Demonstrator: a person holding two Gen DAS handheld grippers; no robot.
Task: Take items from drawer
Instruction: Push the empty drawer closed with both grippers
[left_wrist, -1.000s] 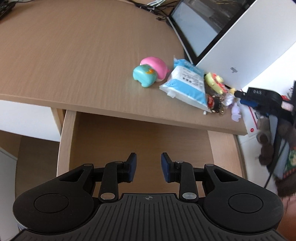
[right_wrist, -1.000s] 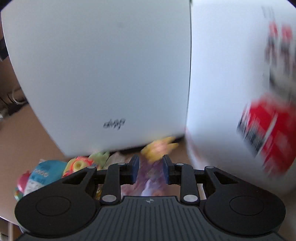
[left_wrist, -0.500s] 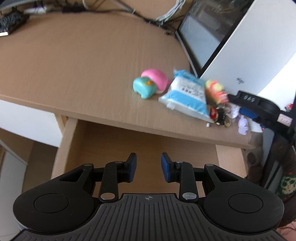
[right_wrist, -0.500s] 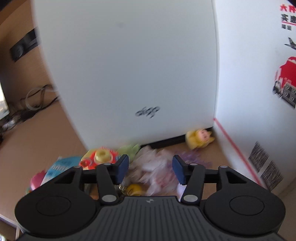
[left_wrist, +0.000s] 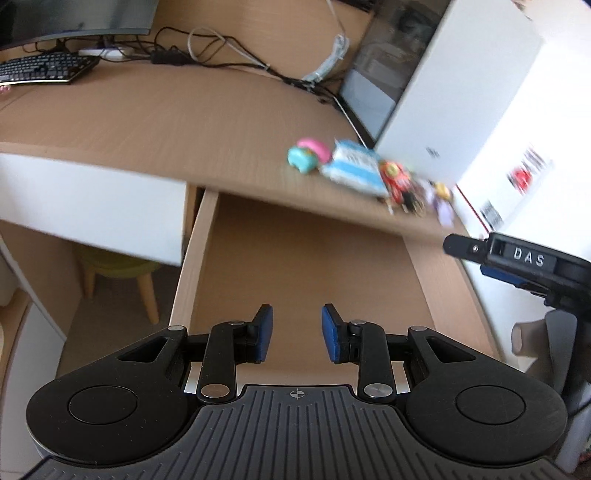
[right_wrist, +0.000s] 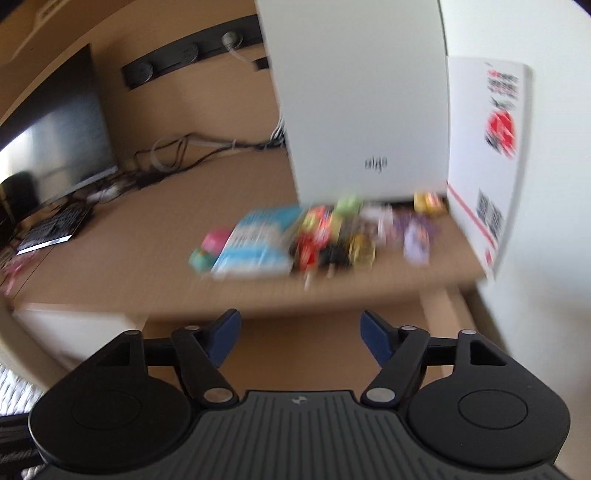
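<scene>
The wooden drawer (left_wrist: 295, 266) stands pulled out under the desk, and the part of its bottom that shows is bare. My left gripper (left_wrist: 297, 334) hovers over its front end, jaws a little apart with nothing between them. My right gripper (right_wrist: 301, 332) is back from the desk edge, jaws opening and empty; it also shows as the right gripper (left_wrist: 476, 258) beside the drawer. On the desk lie a teal toy (left_wrist: 301, 159), a pink toy (left_wrist: 314, 147), a blue-white packet (right_wrist: 255, 240), a red toy (right_wrist: 314, 236), a purple-white toy (right_wrist: 415, 240) and a yellow toy (right_wrist: 428, 201).
A tall white box (right_wrist: 365, 103) stands behind the toys, with a white carton with red print (right_wrist: 487, 147) to its right. A keyboard (left_wrist: 44, 68), a monitor (right_wrist: 55, 140) and cables (left_wrist: 221, 48) fill the desk's far left. A green stool (left_wrist: 122, 269) sits under the desk.
Both grippers have drawn back from the desk, so more of it shows. The right jaws widened from around the purple-white toy, which now lies on the desk. The left jaws kept their gap.
</scene>
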